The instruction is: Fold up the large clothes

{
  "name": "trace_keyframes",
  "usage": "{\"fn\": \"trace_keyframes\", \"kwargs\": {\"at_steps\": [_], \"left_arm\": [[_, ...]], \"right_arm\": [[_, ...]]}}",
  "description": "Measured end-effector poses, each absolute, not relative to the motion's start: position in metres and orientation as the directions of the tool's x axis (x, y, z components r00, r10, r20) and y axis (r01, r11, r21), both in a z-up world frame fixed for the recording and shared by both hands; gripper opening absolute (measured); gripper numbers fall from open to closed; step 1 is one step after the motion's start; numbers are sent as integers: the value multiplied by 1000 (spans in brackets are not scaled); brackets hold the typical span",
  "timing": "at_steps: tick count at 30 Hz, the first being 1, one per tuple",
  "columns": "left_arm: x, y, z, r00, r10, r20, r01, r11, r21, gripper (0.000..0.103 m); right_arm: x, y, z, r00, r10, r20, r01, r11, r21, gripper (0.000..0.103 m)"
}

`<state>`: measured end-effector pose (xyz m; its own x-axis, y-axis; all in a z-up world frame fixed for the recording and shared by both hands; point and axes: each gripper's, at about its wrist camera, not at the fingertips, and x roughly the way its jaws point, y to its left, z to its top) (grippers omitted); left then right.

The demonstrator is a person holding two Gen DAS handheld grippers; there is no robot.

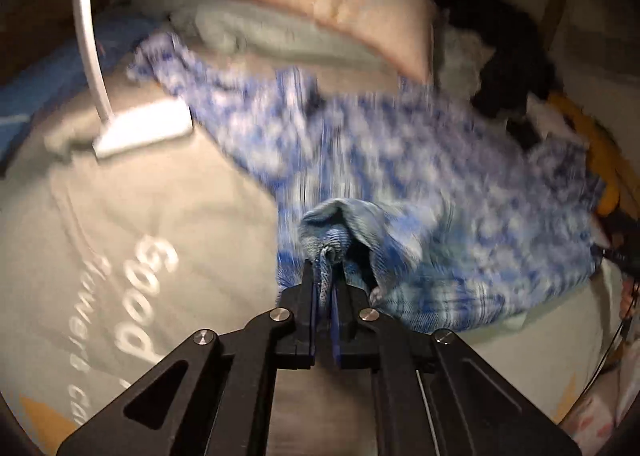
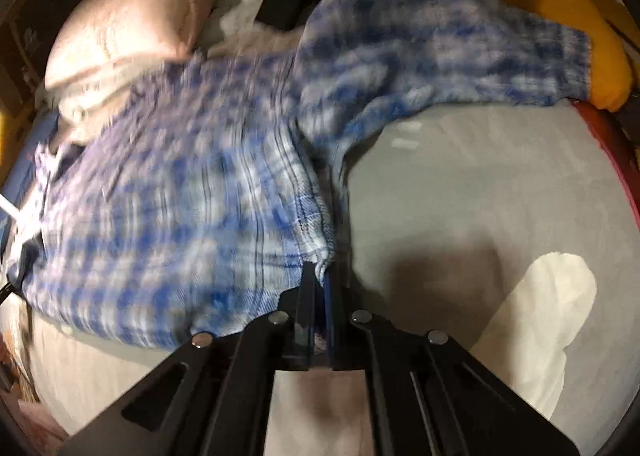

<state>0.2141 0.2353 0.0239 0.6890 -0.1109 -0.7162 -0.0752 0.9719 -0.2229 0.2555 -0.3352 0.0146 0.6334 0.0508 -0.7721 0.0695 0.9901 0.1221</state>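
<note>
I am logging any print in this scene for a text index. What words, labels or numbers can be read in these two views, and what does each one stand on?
"Good": large white letters on the grey bedcover, left wrist view.
A second white line beside it: blurred, partly cut off by the left claw, not readable with confidence.
Blue and white plaid garment: no print visible.
Right wrist view: no readable text.

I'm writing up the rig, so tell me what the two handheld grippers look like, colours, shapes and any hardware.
Both look alike: the left gripper and right gripper are matte black, with angular linkage arms bearing triangular cut-outs, round silver pivot pins, and two narrow flat fingers lined with blue pads. No hand or sleeve shows.
</note>
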Motion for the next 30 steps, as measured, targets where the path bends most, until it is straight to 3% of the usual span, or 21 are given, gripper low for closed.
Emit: {"fn": "trace_keyframes", "kwargs": {"at_steps": [3, 6, 9, 11, 13, 15, 17, 19, 21, 25, 28, 30], "left_arm": [[209, 239, 47, 729, -33, -683, -80, 988, -132, 6], [216, 243, 41, 697, 56, -715, -116, 993, -36, 6], [220, 239, 28, 659, 36, -751, -96, 995, -37, 10], [221, 230, 25, 659, 36, -752, -59, 998, -4, 24], [221, 219, 23, 661, 54, -748, -32, 998, 45, 54], [221, 209, 21, 660, 61, -748, -23, 998, 61, 56], [225, 200, 18, 652, 39, -757, -11, 999, 42, 56], [230, 192, 18, 647, 20, -763, 2, 1000, 28, 56], [233, 183, 21, 651, 1, -759, 13, 1000, 12, 56], [232, 165, 34, 683, -42, -729, 28, 999, -31, 56], [227, 146, 41, 692, -87, -716, 81, 996, -43, 56], [222, 131, 44, 701, -96, -707, 117, 993, -19, 56]], "right_arm": [[241, -349, 51, 704, 129, -698, 72, 965, 251, 2], [248, -346, 49, 670, 34, -741, 79, 990, 117, 2], [259, -340, 23, 602, -13, -798, 83, 995, 47, 3], [262, -338, 16, 578, -42, -815, 81, 997, 6, 8], [262, -338, 20, 598, -97, -796, 90, 994, -53, 29], [258, -342, 30, 638, -113, -762, 107, 993, -59, 44], [257, -347, 38, 657, -80, -750, 111, 994, -9, 44], [260, -349, 42, 669, -51, -742, 111, 993, 31, 52], [264, -352, 44, 681, -43, -731, 121, 991, 54, 70], [266, -344, 46, 689, -41, -724, 129, 989, 67, 71], [255, -332, 58, 743, -104, -661, 157, 987, 21, 71], [241, -316, 72, 793, -108, -599, 125, 992, -12, 79]]}}
